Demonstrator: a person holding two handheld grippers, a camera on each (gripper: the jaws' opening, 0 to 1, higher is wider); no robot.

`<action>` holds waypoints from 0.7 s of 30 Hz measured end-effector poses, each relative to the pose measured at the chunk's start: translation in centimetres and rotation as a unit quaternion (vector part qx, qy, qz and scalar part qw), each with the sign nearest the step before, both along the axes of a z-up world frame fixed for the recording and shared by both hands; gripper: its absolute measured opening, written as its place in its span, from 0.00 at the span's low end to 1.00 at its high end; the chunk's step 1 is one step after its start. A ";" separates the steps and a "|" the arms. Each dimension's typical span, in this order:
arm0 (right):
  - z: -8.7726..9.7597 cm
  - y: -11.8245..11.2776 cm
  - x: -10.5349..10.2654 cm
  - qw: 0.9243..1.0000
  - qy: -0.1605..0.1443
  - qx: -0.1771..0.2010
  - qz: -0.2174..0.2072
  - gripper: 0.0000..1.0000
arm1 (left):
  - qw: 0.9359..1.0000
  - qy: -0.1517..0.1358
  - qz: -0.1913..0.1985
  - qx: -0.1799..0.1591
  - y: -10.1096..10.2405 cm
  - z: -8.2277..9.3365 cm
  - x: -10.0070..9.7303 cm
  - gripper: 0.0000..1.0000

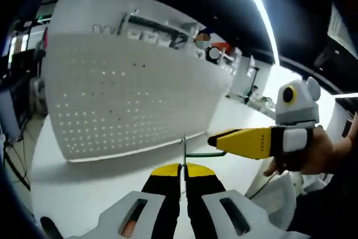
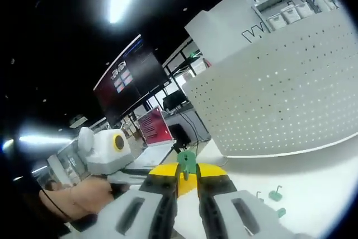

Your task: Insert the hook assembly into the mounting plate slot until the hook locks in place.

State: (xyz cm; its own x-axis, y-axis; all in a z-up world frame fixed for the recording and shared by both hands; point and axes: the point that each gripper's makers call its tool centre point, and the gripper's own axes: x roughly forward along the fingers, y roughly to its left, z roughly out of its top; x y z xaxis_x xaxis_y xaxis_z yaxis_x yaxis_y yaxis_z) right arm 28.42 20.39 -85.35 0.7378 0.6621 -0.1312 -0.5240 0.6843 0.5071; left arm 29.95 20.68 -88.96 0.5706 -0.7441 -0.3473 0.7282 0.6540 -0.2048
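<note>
A white perforated mounting plate (image 1: 128, 104) stands upright on the white table (image 1: 84, 188); in the right gripper view the plate (image 2: 279, 99) fills the right side. My left gripper (image 1: 182, 173) is shut on a thin metal hook wire (image 1: 183, 146) that rises from between its yellow tips. My right gripper (image 1: 215, 140) comes in from the right, level with a green piece (image 1: 204, 153) beside that wire. In its own view, the right gripper (image 2: 187, 176) is shut on the green hook piece (image 2: 186, 162). Both grippers are well short of the plate.
Two spare green hooks (image 2: 275, 195) lie on the table to the right of my right gripper. A hand (image 1: 313, 155) holds the right gripper. The left gripper's body (image 2: 106, 149) and a hand show at left. Screens and desks stand behind.
</note>
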 end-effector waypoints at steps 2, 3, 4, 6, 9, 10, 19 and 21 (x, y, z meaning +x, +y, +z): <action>-0.1 0.3 0.0 1.000 0.000 -0.001 0.001 0.09 | 1.000 -0.014 -0.005 0.008 -0.4 0.2 -0.2 0.01; -0.2 0.4 0.0 1.000 -0.001 -0.002 0.001 0.09 | 1.000 -0.015 -0.003 0.007 -0.4 0.2 -0.2 0.01; -0.2 0.5 0.0 1.000 -0.002 -0.004 0.001 0.09 | 1.000 -0.019 -0.003 0.006 -0.5 0.3 -0.2 0.01; -0.4 0.5 0.1 1.000 -0.001 -0.005 0.001 0.09 | 1.000 -0.021 -0.002 -0.004 -0.6 0.6 -0.2 0.01; -0.3 0.6 0.2 1.000 0.000 0.002 -0.001 0.08 | 0.999 -0.032 -0.004 -0.006 -0.7 0.9 -0.2 0.01; -0.2 0.6 0.2 1.000 -0.001 0.004 -0.002 0.08 | 0.999 -0.033 -0.006 -0.006 -0.7 1.0 -0.3 0.02; 0.1 0.5 0.4 1.000 -0.022 -0.004 -0.012 0.01 | 0.999 -0.040 -0.006 -0.014 -0.8 1.2 -0.3 0.02; 0.1 0.5 0.4 0.999 -0.026 -0.005 -0.017 0.01 | 0.999 -0.041 -0.004 -0.015 -0.8 1.3 -0.2 0.02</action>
